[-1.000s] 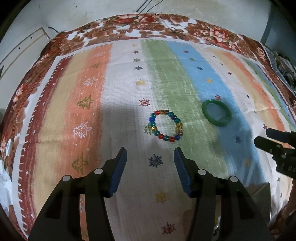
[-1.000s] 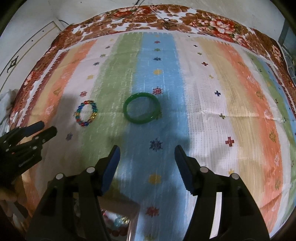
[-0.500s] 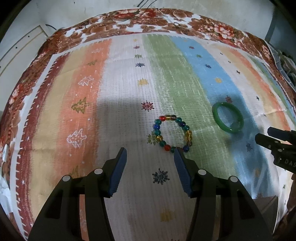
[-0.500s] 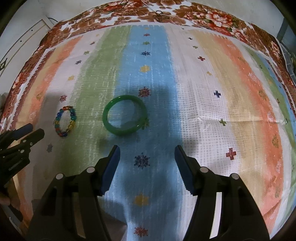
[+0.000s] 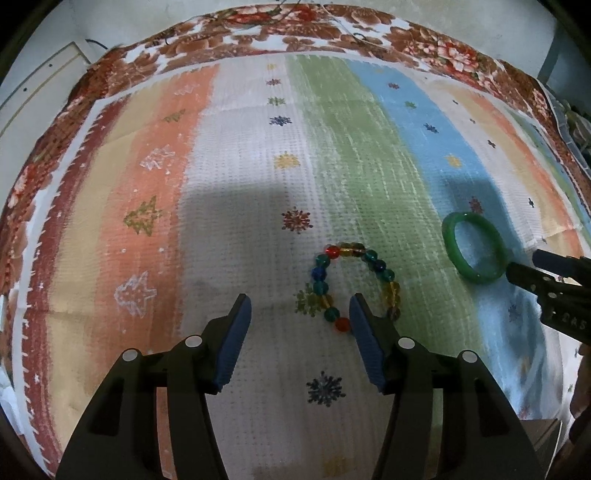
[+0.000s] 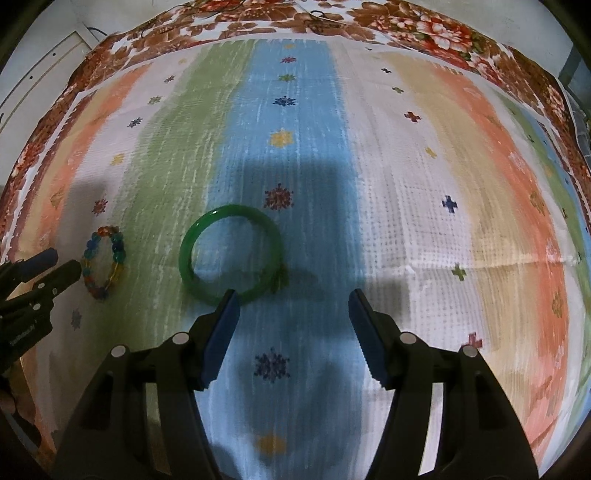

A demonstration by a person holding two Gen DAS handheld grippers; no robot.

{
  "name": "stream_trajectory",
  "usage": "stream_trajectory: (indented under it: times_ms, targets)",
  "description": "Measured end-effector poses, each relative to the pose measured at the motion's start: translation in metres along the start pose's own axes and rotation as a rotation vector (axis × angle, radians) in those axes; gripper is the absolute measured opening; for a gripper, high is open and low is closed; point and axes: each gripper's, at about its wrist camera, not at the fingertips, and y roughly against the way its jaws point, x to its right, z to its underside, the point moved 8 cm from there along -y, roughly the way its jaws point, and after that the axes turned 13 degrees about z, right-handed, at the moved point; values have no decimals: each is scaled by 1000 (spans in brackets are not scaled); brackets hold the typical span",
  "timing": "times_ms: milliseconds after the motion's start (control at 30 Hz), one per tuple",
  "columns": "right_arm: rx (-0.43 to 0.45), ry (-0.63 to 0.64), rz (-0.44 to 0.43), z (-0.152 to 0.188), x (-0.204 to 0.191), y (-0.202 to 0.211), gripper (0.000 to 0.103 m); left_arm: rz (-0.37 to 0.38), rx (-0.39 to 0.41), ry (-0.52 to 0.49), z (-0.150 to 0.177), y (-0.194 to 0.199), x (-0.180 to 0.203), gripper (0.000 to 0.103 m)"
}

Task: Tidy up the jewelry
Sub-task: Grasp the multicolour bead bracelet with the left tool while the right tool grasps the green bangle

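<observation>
A bracelet of coloured glass beads lies flat on the striped cloth. My left gripper is open and empty; its right fingertip overlaps the bracelet's near edge. A green bangle lies to the right of the beads. In the right wrist view the green bangle lies just ahead of my open, empty right gripper, with the left fingertip at its near rim. The bead bracelet shows at the far left there, beside the left gripper's tips. The right gripper's tips touch or nearly touch the bangle.
The striped cloth with star and tree prints covers the table, with a brown floral border at the far edge. A box corner shows at the lower right of the left wrist view. A pale wall lies beyond the left edge.
Both grippers have moved forward and down toward the jewelry. The bead bracelet now sits at the left fingertips and the bangle at the right gripper's left fingertip. Both stay open.
</observation>
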Motion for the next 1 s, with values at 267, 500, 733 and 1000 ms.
stream_trajectory:
  times_ms: [267, 500, 733, 1000]
  targets:
    - [-22, -9, 2, -11, 0, -17, 64, -4, -16, 2, -5, -13, -4, 56]
    - [-28, -16, 2, -18, -3, -25, 65, -5, -26, 8, -6, -21, -11, 57]
    - [-21, 10, 21, -19, -7, -29, 65, -32, -29, -32, -6, -26, -9, 57]
    - [-9, 29, 29, -17, -7, -27, 43, -38, -21, -48, -6, -25, -8, 33]
